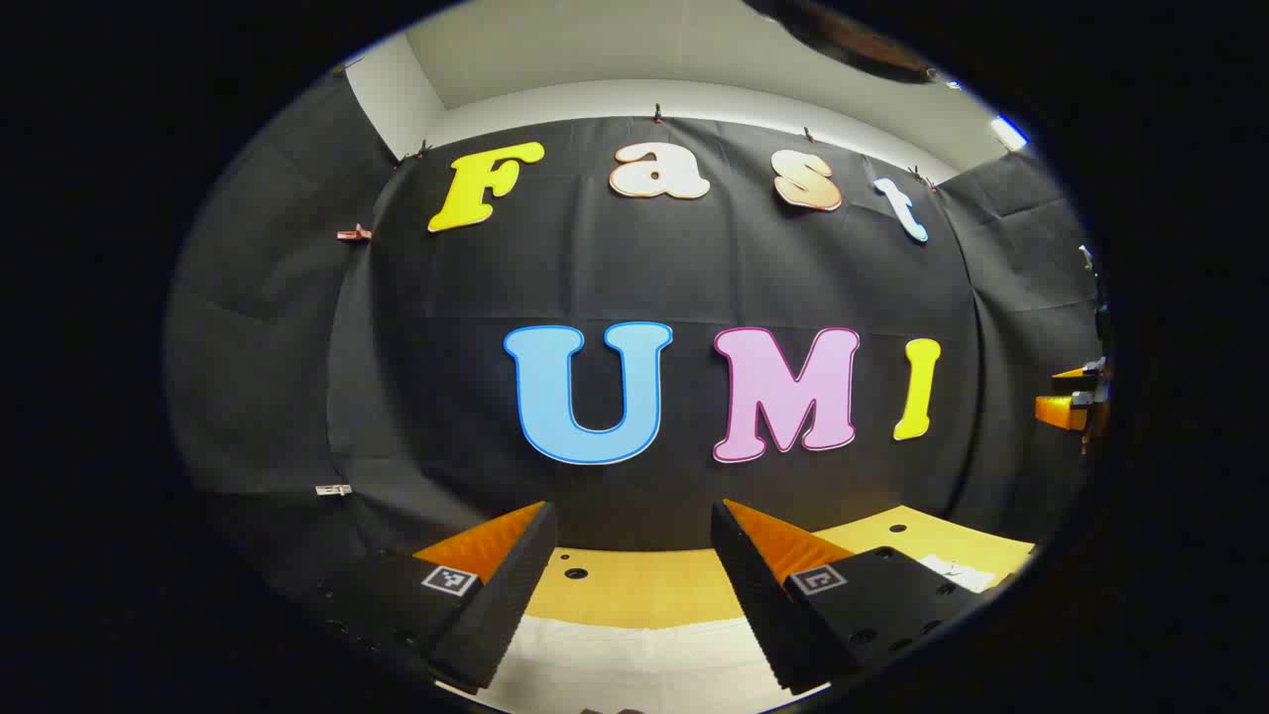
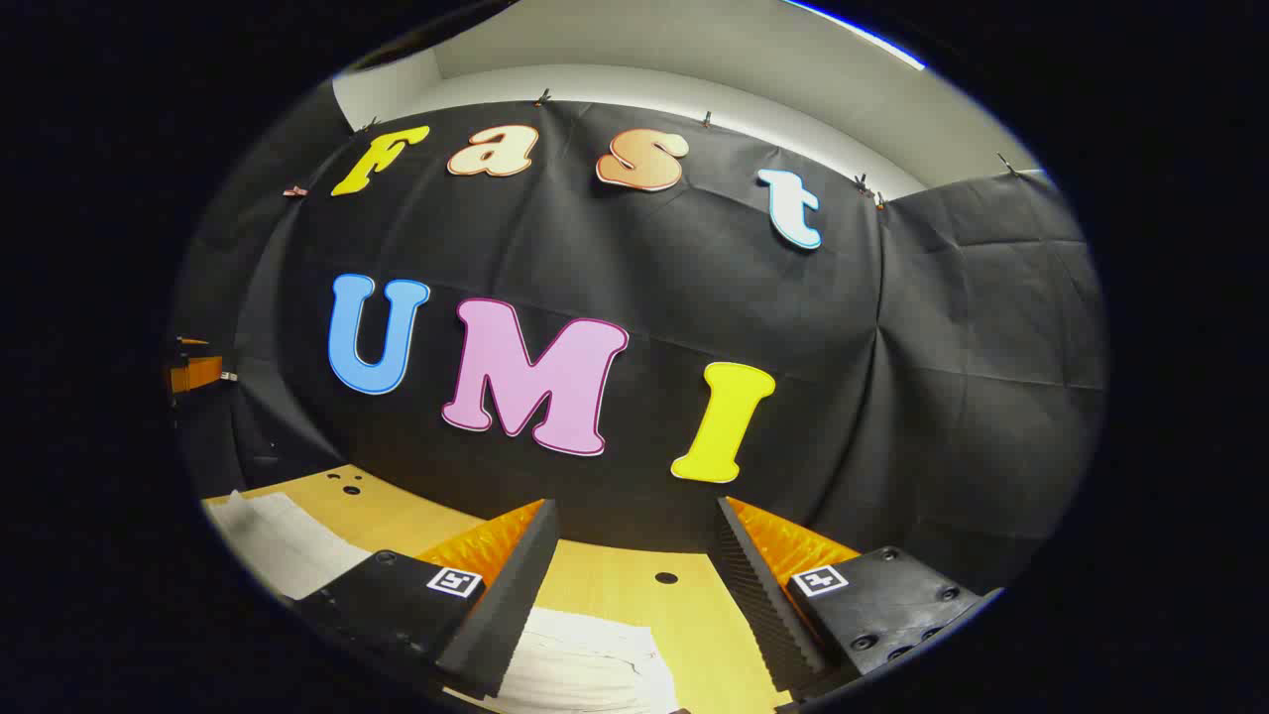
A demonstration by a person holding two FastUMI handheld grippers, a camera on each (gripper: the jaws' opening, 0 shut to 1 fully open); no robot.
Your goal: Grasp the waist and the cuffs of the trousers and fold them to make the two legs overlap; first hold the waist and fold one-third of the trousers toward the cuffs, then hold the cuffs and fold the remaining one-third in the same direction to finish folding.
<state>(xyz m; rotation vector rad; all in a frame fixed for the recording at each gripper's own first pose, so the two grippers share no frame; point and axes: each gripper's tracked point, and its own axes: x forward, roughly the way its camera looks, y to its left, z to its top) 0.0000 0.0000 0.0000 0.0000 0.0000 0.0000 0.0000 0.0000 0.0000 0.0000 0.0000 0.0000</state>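
White trousers (image 1: 634, 659) lie flat on the wooden table (image 1: 644, 585), just below and between the fingers of my left gripper (image 1: 634, 555), which is open and holds nothing. In the right gripper view the white trousers (image 2: 595, 654) show a rumpled edge between the fingers of my right gripper (image 2: 634, 555), also open and holding nothing. More of the white cloth (image 2: 283, 540) stretches off to the left on the table (image 2: 615, 585). Both grippers hover above the cloth. The right gripper (image 1: 1076, 402) appears at the far right edge of the left gripper view.
The black cloth wall (image 1: 644, 278) stands close behind the table's far edge. Small round holes (image 2: 666, 577) dot the tabletop. The left gripper (image 2: 193, 369) peeks in at the left edge of the right gripper view.
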